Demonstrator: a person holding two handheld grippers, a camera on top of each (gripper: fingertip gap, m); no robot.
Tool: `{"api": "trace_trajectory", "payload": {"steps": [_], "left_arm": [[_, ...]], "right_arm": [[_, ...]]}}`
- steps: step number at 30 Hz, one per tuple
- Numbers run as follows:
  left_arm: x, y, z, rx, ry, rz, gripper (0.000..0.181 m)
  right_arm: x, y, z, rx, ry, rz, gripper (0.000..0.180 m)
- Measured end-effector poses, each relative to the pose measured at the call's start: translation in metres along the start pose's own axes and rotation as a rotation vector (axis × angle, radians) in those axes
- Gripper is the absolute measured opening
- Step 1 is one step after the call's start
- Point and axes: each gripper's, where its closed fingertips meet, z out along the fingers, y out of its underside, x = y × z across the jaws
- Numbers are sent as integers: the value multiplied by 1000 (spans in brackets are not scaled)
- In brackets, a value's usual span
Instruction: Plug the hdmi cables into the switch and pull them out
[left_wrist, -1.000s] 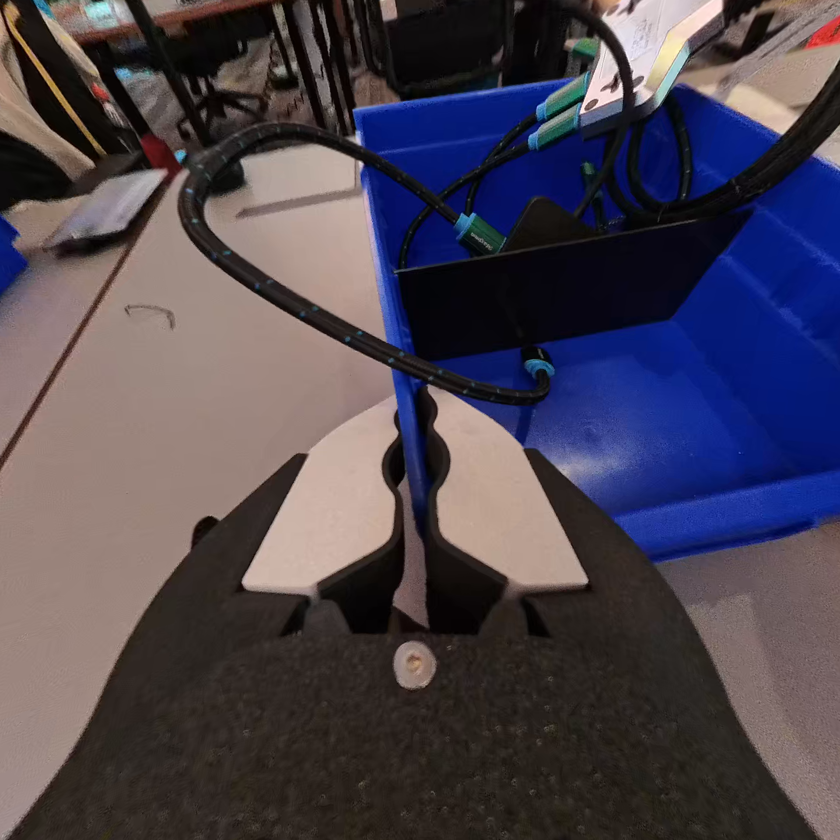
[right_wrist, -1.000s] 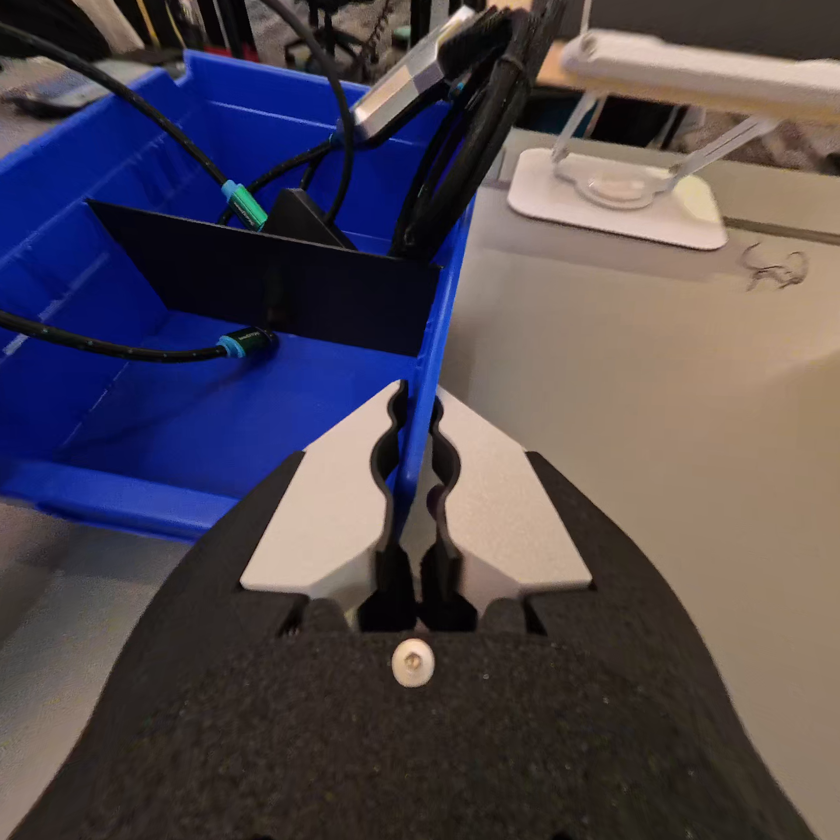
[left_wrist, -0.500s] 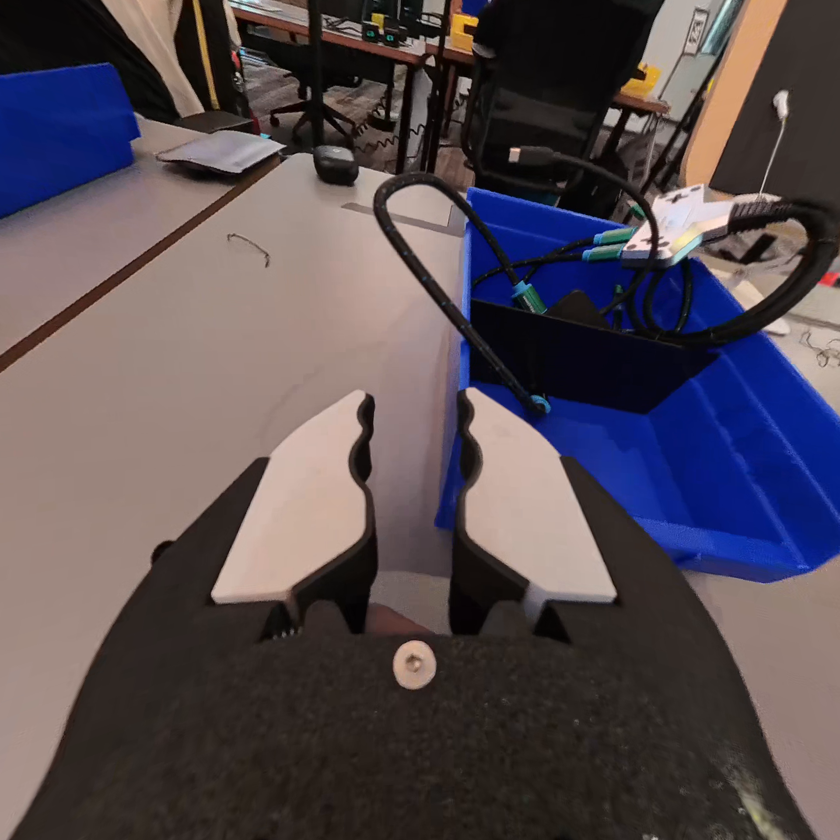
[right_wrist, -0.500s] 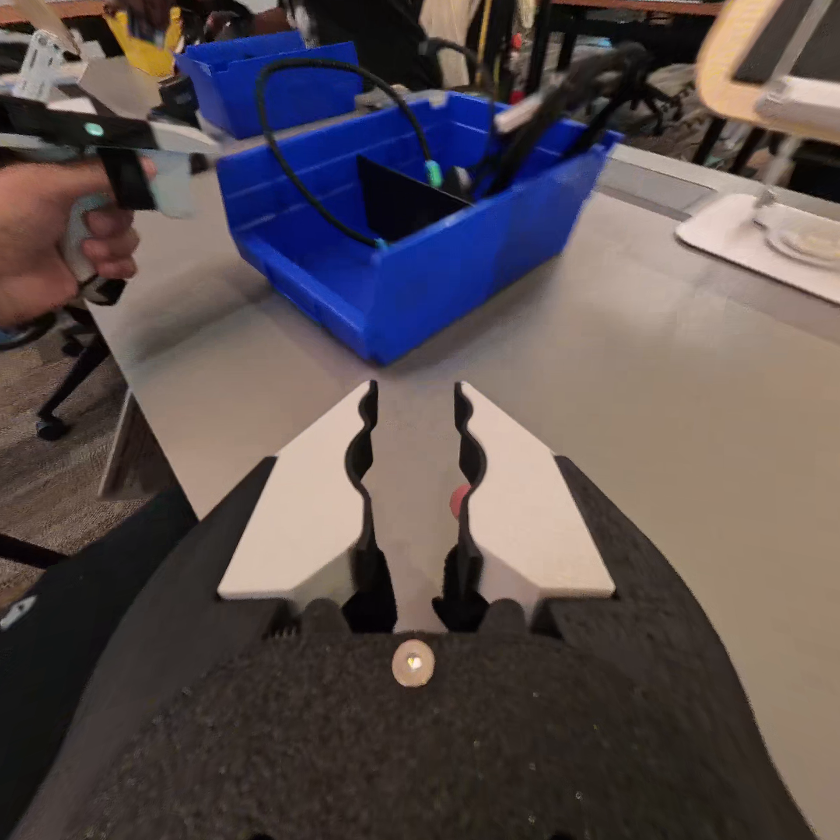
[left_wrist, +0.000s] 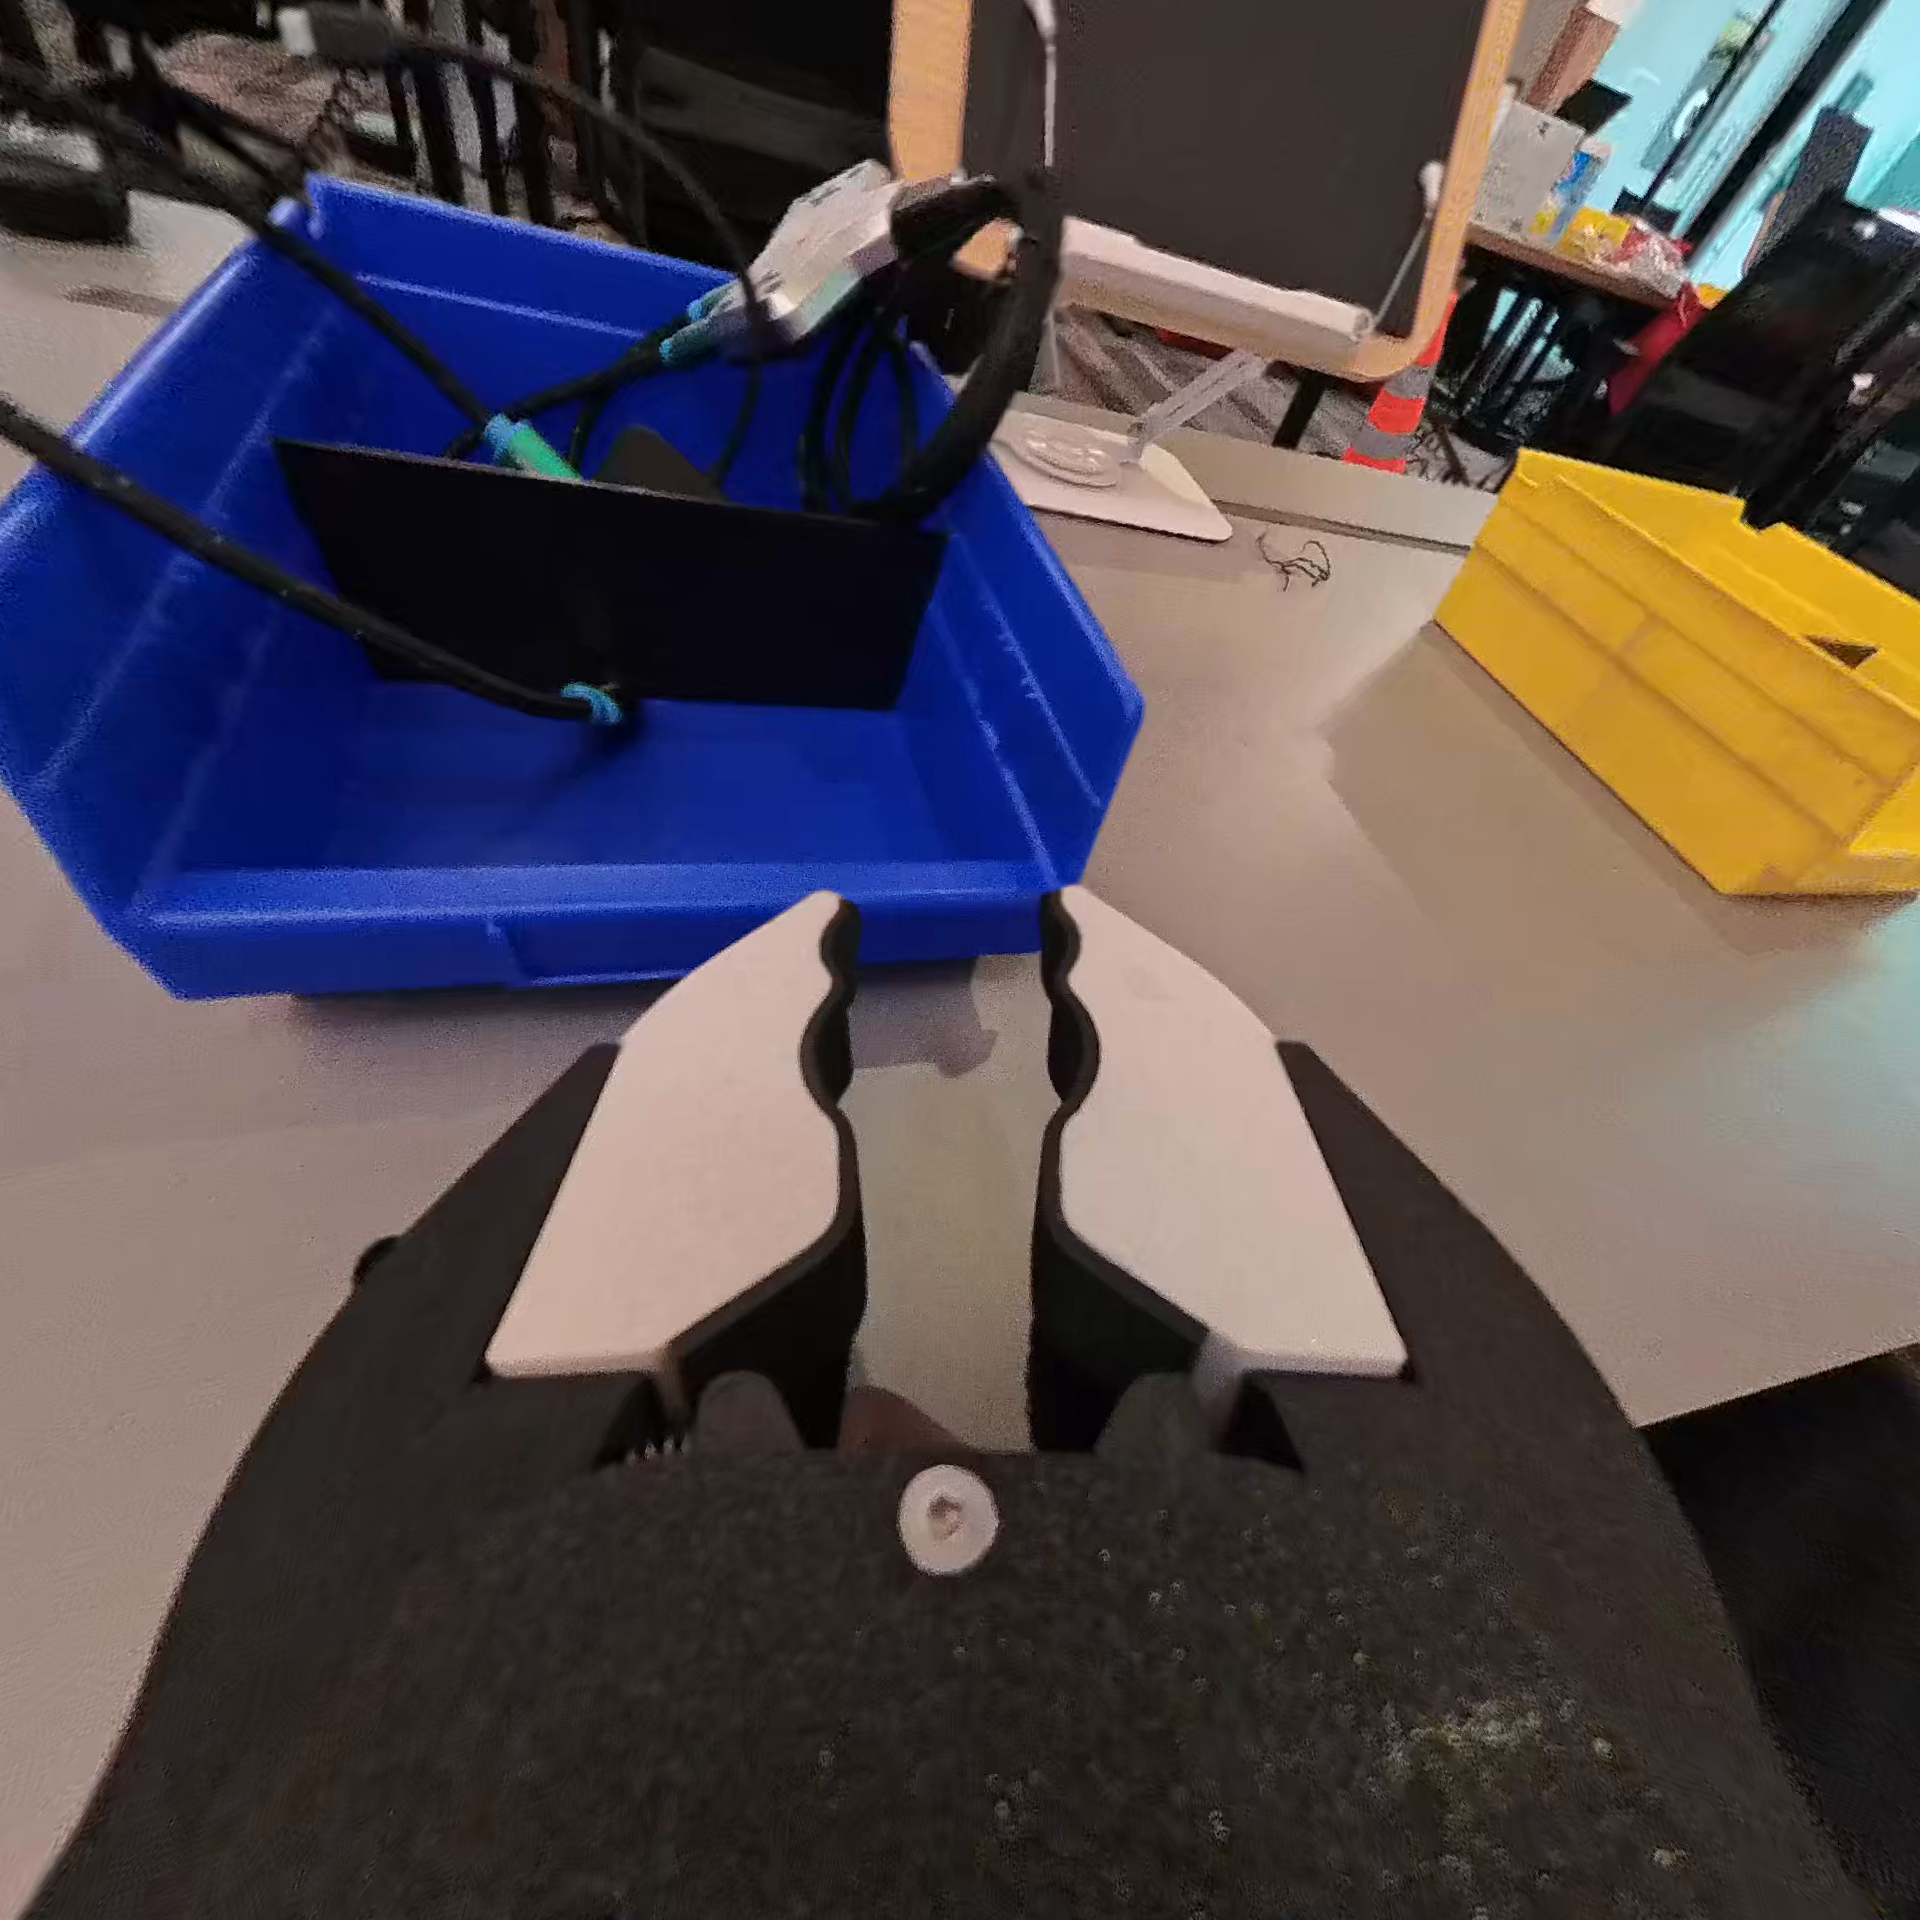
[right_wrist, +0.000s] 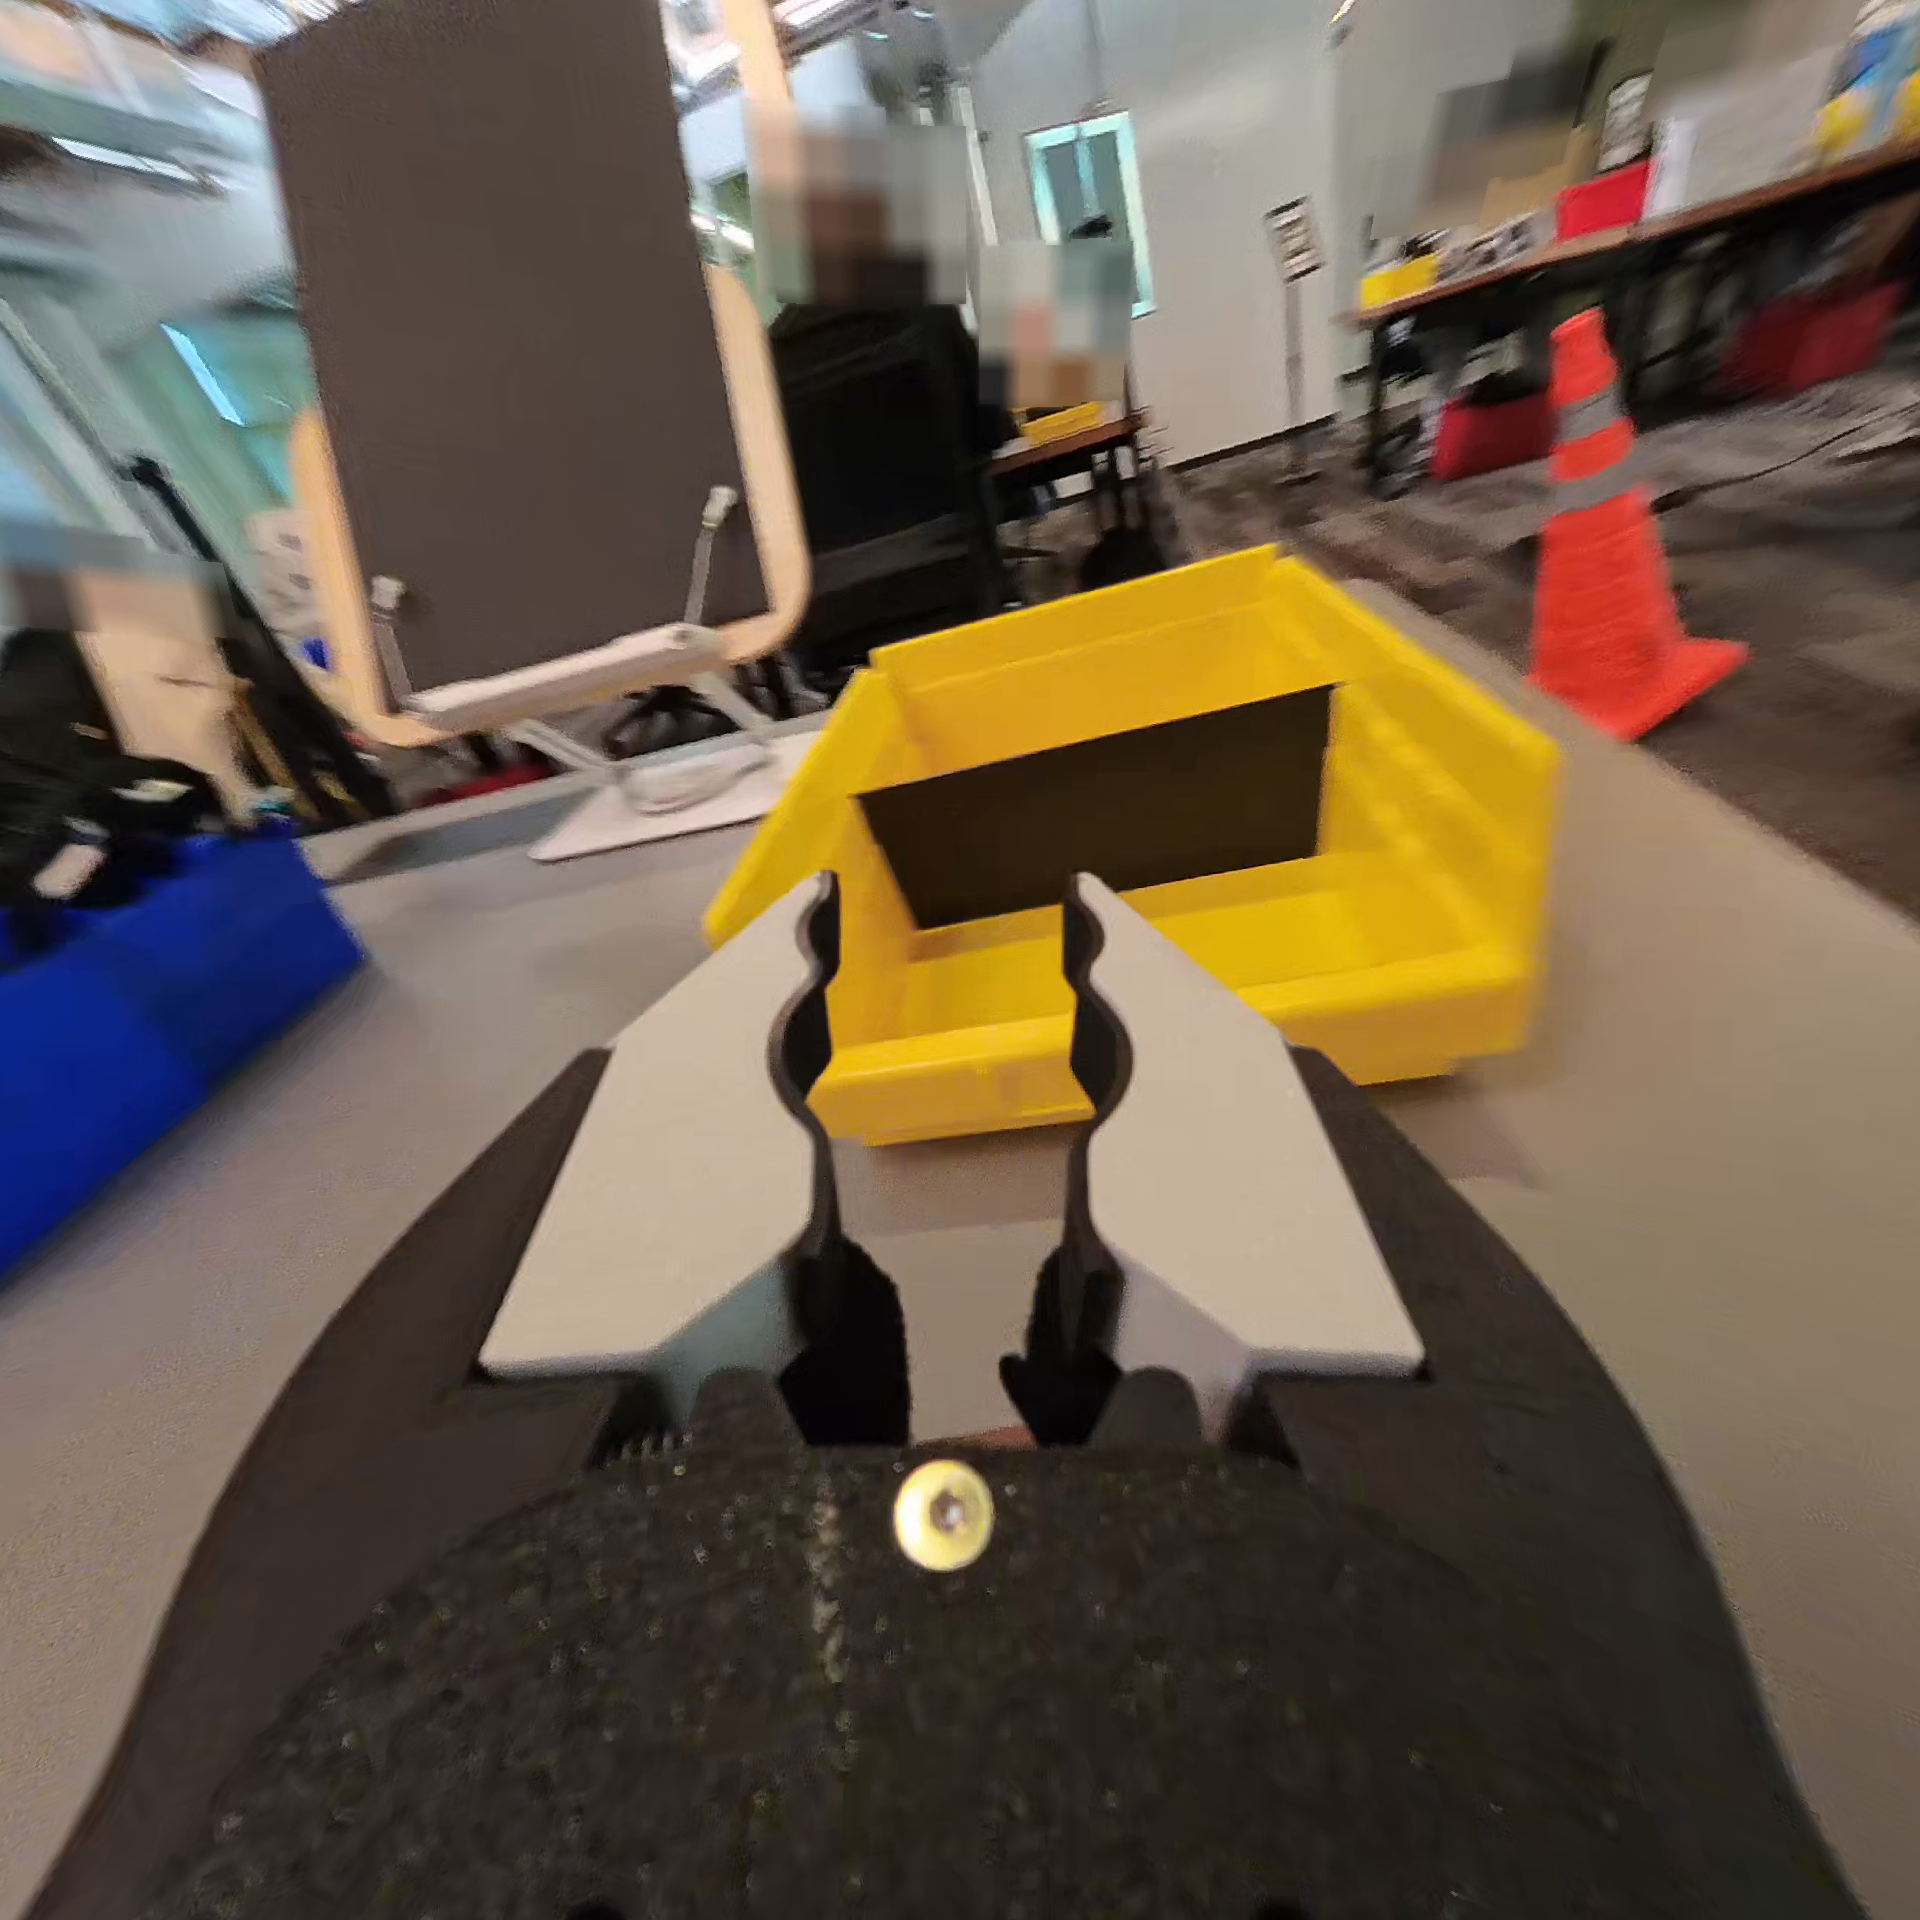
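HDMI cables (left_wrist: 312, 592) and the silver switch (left_wrist: 826, 270) are seen in and above the blue bin (left_wrist: 582, 914), while the left tool (left_wrist: 948, 935) and right tool (right_wrist: 948, 914), both parted and empty, are judged between steps, the switch to be reached next.
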Motion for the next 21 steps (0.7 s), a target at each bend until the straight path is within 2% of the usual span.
{"api": "trace_trajectory", "payload": {"steps": [3, 9, 14, 17, 21], "left_arm": [[-4, -1, 6, 17, -26, 76, 37], [-24, -1, 9, 15, -90, 171, 44], [-26, -1, 11, 27, -123, 284, 51], [-23, 1, 11, 10, -112, 277, 51], [-23, 4, 10, -20, -89, 196, 51]], "right_arm": [[16, 8, 2, -74, 50, -47, 42], [2, 38, 11, -201, -10, -20, 42], [4, 37, 14, -169, 26, -109, 46], [-1, 30, 15, -106, 19, -132, 54], [-8, 43, 17, -169, -7, -128, 53]]}}
